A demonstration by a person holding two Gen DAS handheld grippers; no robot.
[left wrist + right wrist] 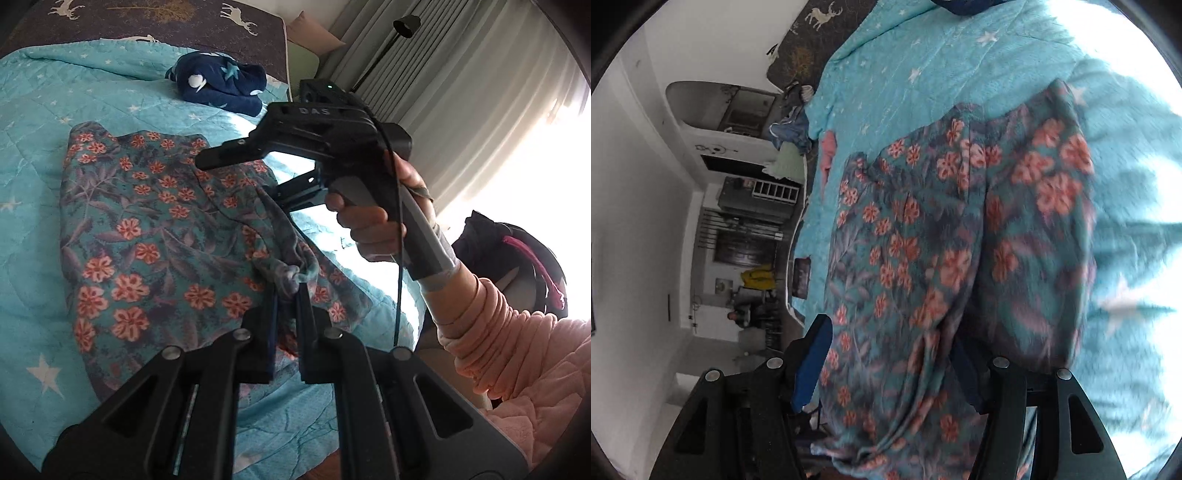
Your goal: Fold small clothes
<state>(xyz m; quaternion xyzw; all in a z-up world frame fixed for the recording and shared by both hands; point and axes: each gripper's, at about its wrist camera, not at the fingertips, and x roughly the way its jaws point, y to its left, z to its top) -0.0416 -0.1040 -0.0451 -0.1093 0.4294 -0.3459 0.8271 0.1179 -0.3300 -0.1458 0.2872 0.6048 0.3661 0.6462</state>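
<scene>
A teal garment with orange flowers (155, 236) lies on the turquoise star blanket (33, 155). My left gripper (290, 286) is shut on a bunched edge of the garment near its right side and lifts it a little. In the left wrist view my right gripper (236, 157) is held in a hand above the garment's far right part. In the right wrist view the garment (942, 251) fills the middle, and my right gripper (890, 339) is open with fabric lying between its wide-apart fingers (812, 362).
A dark blue star-patterned cloth (221, 85) lies bunched at the far end of the bed. A dark deer-print cover (155, 18) lies beyond it. Curtains (461, 81) and a bright window are on the right. Shelves and furniture (746, 221) stand beyond the bed's left edge.
</scene>
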